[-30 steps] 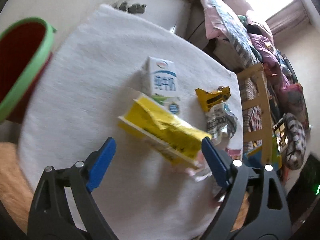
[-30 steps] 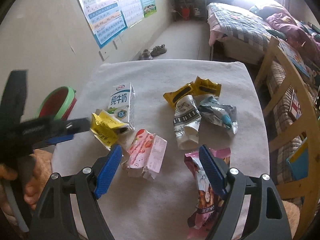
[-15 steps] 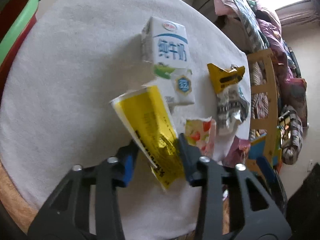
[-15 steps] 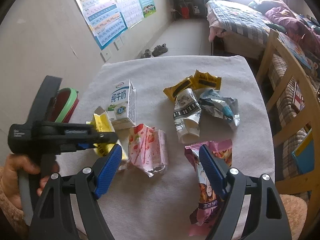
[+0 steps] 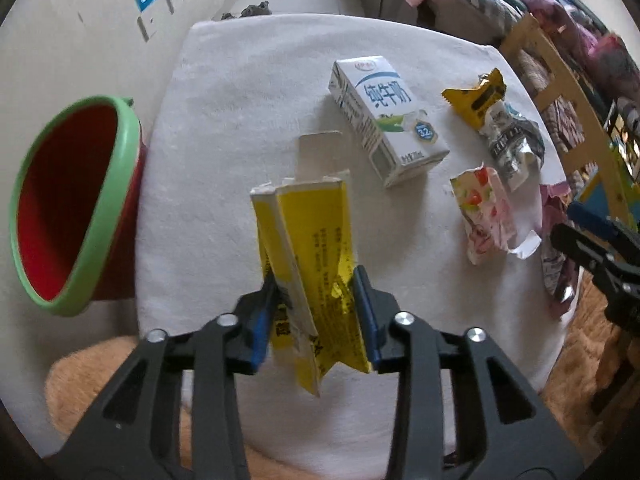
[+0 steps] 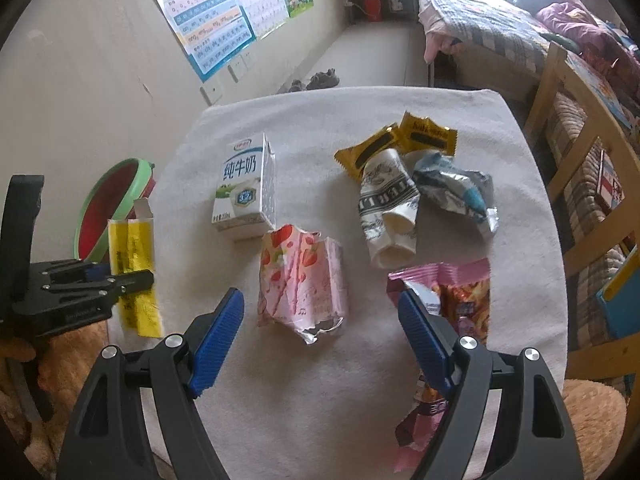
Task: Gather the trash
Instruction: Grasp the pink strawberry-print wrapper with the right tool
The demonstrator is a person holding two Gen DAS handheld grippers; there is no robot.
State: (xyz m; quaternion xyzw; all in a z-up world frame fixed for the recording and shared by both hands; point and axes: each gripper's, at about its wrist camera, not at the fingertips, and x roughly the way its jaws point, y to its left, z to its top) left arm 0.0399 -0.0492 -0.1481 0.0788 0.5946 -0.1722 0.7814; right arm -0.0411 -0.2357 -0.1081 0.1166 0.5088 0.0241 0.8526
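My left gripper (image 5: 316,312) is shut on a flattened yellow carton (image 5: 308,248) and holds it above the white table's left part; it also shows in the right wrist view (image 6: 134,268). The red bin with a green rim (image 5: 68,208) stands left of the table. My right gripper (image 6: 320,340) is open and empty above a pink strawberry wrapper (image 6: 300,280). A white milk carton (image 6: 244,188), yellow wrappers (image 6: 396,144), a black-and-white wrapper (image 6: 388,212), a silver-blue wrapper (image 6: 456,188) and a pink snack bag (image 6: 456,300) lie on the table.
The table is covered by a white cloth (image 6: 320,120). A wooden chair (image 6: 580,152) stands at its right edge, with a bed (image 6: 500,20) behind. Posters (image 6: 216,12) hang on the left wall. An orange cushion (image 5: 88,380) lies below the table's front.
My left gripper has closed on the yellow carton, lifted it off the table and swung left toward the bin. The right gripper has stayed open over the pink wrapper.
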